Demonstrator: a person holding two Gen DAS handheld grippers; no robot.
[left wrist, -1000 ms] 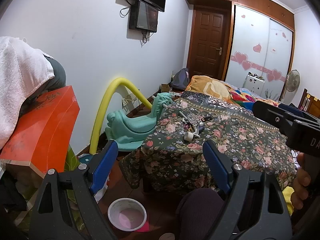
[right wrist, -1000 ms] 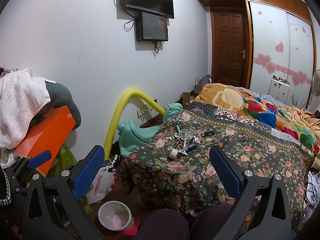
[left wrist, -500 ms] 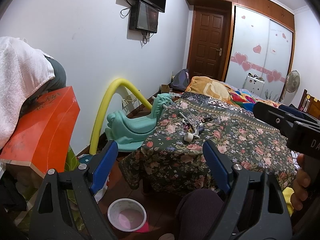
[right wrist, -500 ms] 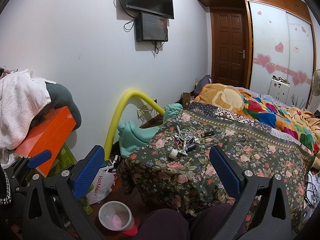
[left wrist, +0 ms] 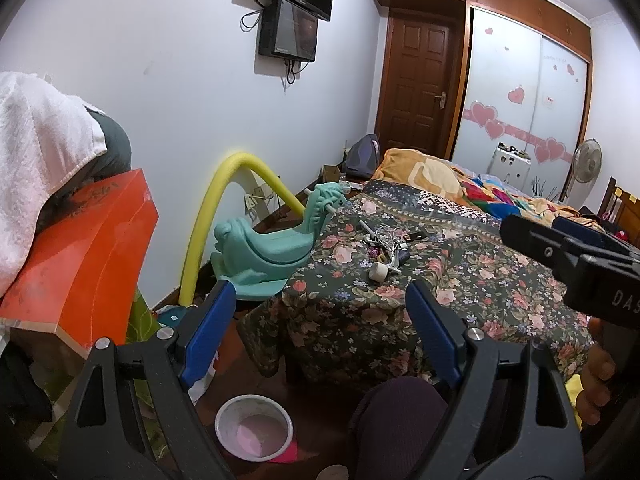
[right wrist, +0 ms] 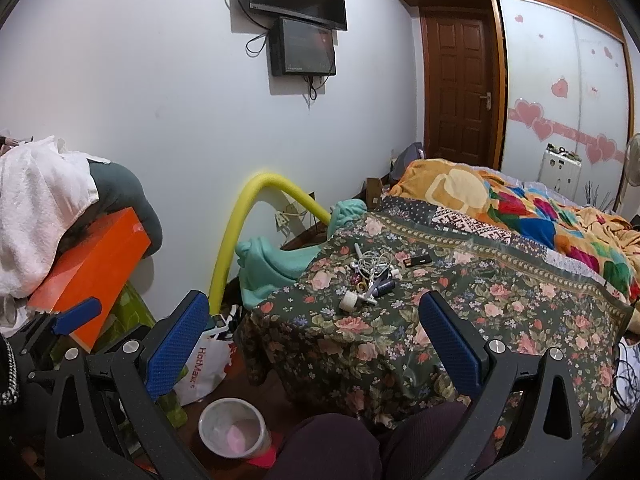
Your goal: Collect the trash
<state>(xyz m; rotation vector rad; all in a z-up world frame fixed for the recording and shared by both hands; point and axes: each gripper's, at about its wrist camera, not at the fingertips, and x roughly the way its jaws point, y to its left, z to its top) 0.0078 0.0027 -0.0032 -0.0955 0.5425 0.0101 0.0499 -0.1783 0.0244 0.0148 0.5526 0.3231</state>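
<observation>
A small heap of clutter (left wrist: 386,246) (right wrist: 370,276) lies on the floral cloth (left wrist: 420,300) (right wrist: 400,320): tangled white cable, a white cap, a dark tube and a black stick. A white trash bin (left wrist: 254,428) (right wrist: 234,428) with a pink liner stands on the floor below. My left gripper (left wrist: 320,328) is open and holds nothing, well short of the heap. My right gripper (right wrist: 316,336) is open too, empty and above the cloth's near edge. In the left wrist view the right gripper's body and a hand (left wrist: 600,376) show at the right edge.
A teal rocking toy (left wrist: 276,248) and a bent yellow foam tube (left wrist: 224,208) stand left of the cloth. An orange box (left wrist: 80,256) under white towels sits at the left. A white plastic bag (right wrist: 204,364) lies near the bin. A person's knee (left wrist: 400,412) is at the bottom.
</observation>
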